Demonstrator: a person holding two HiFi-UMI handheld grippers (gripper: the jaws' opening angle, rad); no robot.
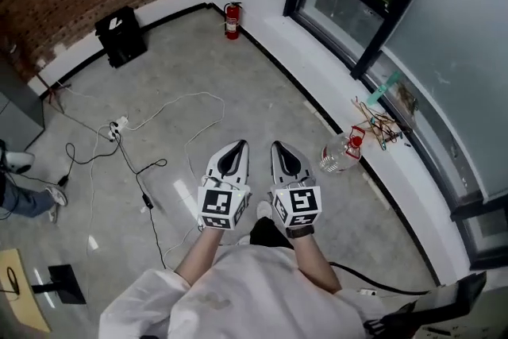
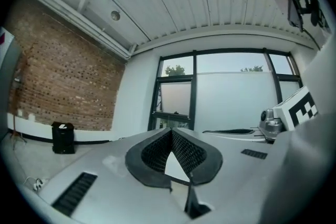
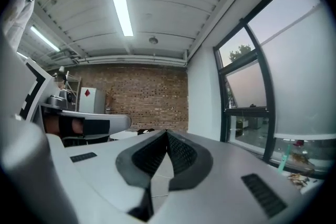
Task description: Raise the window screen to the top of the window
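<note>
While both grippers hover out in front of the person, nothing is in hand yet. Over on the left, a black box (image 1: 121, 34) sits by the brick wall and cables (image 1: 135, 163) trail across the floor, well apart from the action.

Centre now: the left gripper (image 1: 236, 147) has its jaws pressed together on nothing. Just beside it, the right gripper (image 1: 279, 147) is likewise clenched and empty, and both point roughly level.

To the right, a bottle (image 1: 341, 153) stands on the sill. Beyond it is the window screen (image 1: 452, 52), a pale grey sheet over the glass, with trees showing above its upper edge in the left gripper view.

I judge this to be the approach. It calls for a turn toward the window, jaws opened before arrival, a grip on the screen's rail or pull, then a straight, even lift so it doesn't skew. The bottle is the thing to avoid.

What's unclear: no handle or cord can be made out, and the head view cuts off the window's top.
</note>
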